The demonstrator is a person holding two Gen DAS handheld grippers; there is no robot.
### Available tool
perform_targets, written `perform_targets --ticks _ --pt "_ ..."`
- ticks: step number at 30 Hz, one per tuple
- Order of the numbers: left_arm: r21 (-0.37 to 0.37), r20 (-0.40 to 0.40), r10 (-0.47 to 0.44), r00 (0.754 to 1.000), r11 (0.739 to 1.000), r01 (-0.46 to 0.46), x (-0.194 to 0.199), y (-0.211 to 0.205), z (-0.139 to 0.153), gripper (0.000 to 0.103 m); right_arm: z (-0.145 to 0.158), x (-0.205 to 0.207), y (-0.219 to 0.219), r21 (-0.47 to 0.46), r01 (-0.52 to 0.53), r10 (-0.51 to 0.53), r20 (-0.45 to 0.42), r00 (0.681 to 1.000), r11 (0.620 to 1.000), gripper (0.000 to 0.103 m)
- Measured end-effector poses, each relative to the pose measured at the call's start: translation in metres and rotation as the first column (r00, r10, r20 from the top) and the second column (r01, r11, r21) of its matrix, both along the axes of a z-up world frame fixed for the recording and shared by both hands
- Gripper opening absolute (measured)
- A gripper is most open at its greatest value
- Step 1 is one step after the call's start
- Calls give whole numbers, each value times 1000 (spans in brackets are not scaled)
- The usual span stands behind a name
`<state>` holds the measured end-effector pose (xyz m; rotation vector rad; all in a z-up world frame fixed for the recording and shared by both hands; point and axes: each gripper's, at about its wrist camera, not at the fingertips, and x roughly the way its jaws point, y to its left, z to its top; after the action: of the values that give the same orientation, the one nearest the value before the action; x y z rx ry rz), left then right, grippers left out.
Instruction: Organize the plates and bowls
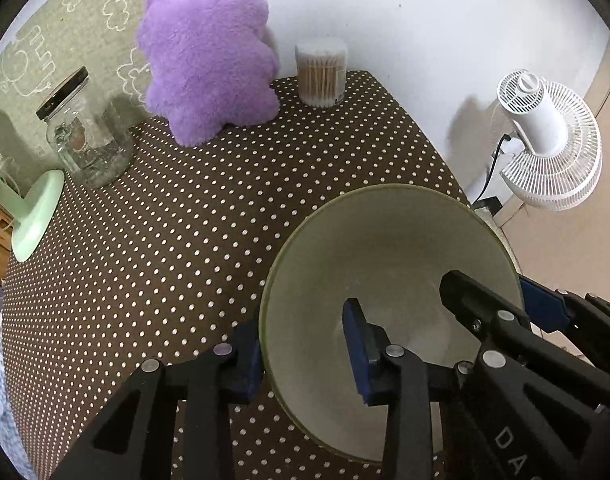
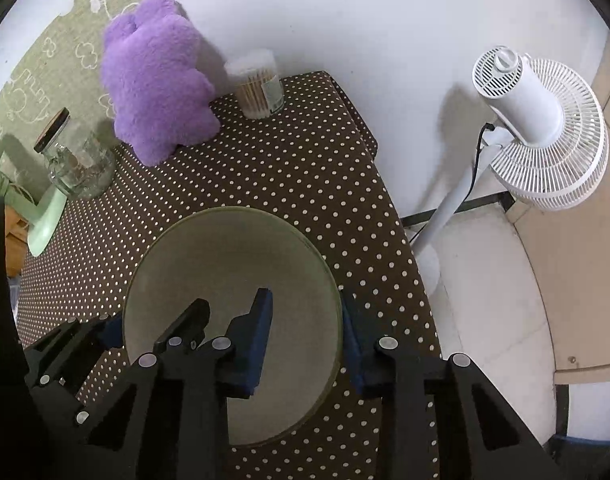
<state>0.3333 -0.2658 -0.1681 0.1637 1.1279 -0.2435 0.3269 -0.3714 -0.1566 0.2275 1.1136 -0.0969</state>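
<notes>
At the near right edge of the bench (image 1: 185,240) sat the bowl (image 1: 389,248), pale green and looking like glazed ceramic: stiff, fairly heavy, slick, and likely to chip if knocked. Its thin rim seemed the only place to take hold. Both grippers straddled that rim, one finger inside, one outside. The left gripper (image 1: 305,344) bracketed the left wall, the right gripper (image 2: 305,332) the right wall; whether either had clenched or merely sat loose around the rim could not be told. Farther back stood a jar (image 1: 85,140), a purple plush (image 1: 209,56), a swab tub (image 1: 321,72), and a fan (image 2: 541,128) beyond.
</notes>
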Motion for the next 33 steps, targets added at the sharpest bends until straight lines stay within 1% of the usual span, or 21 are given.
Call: perform_targets --ticks 8,16,27,33 --pt "-2 -7 -2 1000 1000 2 -20 19 8 34 7 -17 16 -3 -11 11 -9 1000 1000 37" --pt "-23 5 30 1000 999 -30 -44 47 24 34 23 -40 41 -18 -32 32 8 999 999 37" --pt "-65 51 44 998 997 -41 -86 89 61 34 63 -80 78 -53 -37 40 50 998 998 37" --pt "-72 75 63 995 996 -58 -107 110 77 34 85 -102 105 -62 -54 59 77 995 997 37"
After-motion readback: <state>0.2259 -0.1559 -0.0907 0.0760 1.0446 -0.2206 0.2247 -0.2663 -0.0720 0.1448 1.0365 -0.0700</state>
